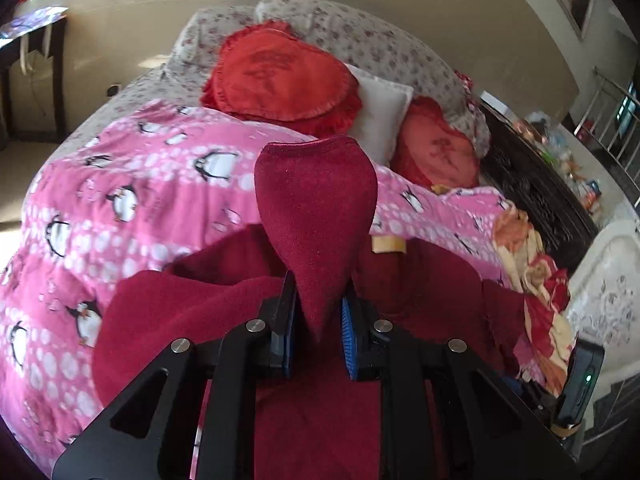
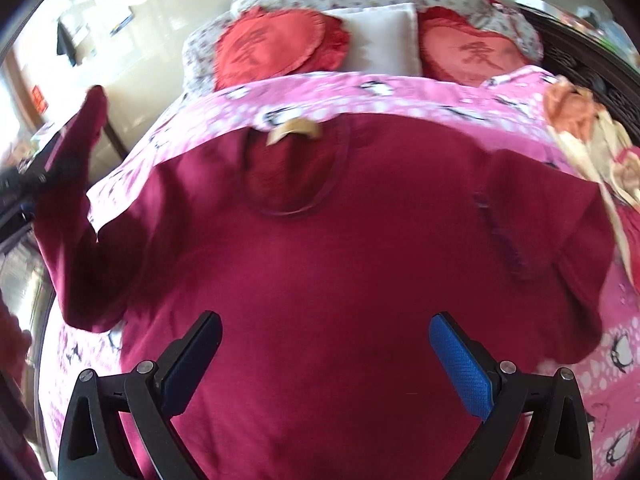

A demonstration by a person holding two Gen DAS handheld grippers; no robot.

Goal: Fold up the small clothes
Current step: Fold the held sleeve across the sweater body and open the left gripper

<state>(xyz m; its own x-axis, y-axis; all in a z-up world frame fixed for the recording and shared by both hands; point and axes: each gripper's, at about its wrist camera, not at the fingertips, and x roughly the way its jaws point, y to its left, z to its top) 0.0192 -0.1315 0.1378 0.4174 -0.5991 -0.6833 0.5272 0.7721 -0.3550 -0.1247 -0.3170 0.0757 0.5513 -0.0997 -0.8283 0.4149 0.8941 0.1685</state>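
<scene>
A dark red long-sleeved top (image 2: 320, 248) lies spread on the pink penguin blanket (image 2: 400, 88), neckline and tan label (image 2: 294, 130) at the far side. My left gripper (image 1: 318, 300) is shut on the top's left sleeve (image 1: 316, 200), whose cuff stands up above the jaws. That lifted sleeve (image 2: 76, 168) and the left gripper show at the left edge of the right wrist view. My right gripper (image 2: 325, 330) is open and empty, hovering over the lower middle of the top. The rest of the top (image 1: 180, 312) spreads below the left gripper.
Two red heart cushions (image 2: 276, 46) (image 2: 472, 54), a white pillow (image 2: 384, 36) and floral pillows (image 1: 360, 36) sit at the head of the bed. A crumpled floral cloth (image 1: 532, 264) lies at the blanket's right edge. A dark carved headboard (image 1: 532, 188) and cluttered shelf stand at right.
</scene>
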